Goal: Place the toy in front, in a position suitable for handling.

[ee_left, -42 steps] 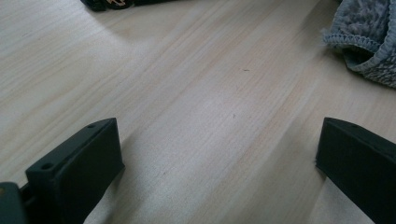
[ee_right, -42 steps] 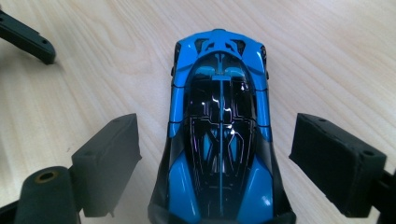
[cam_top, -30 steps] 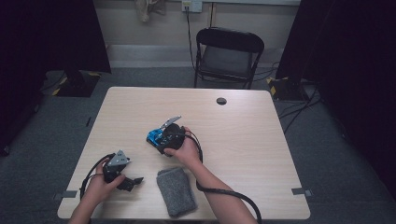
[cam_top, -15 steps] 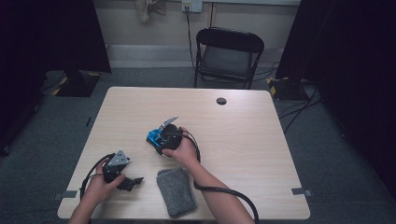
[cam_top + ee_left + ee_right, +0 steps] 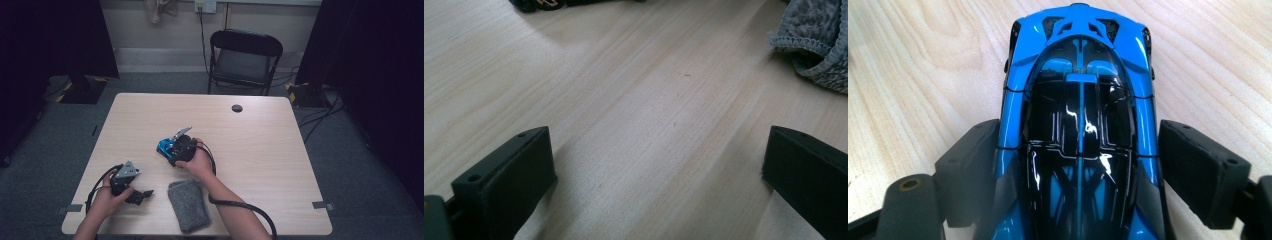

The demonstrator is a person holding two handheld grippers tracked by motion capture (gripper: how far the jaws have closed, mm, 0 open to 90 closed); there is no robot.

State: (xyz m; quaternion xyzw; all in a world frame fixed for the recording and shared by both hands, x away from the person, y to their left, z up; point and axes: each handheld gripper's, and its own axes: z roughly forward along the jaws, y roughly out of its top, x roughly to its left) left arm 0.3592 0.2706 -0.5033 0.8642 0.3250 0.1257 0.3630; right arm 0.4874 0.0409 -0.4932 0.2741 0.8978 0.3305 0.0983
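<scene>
Mid-table, the right gripper straddles a glossy blue-and-black toy car, jaws just closing around it; nearer left, the left gripper rests spread wide beside a grey knitted cloth.

A light wooden table carries a blue toy car and a grey cloth

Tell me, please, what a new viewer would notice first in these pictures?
The glossy blue and black toy car stands out first, near the middle of the pale wooden table, between the jaws of the right gripper, which have just been closing. Next comes the grey knitted cloth at the near edge, beside the open left gripper.
</scene>
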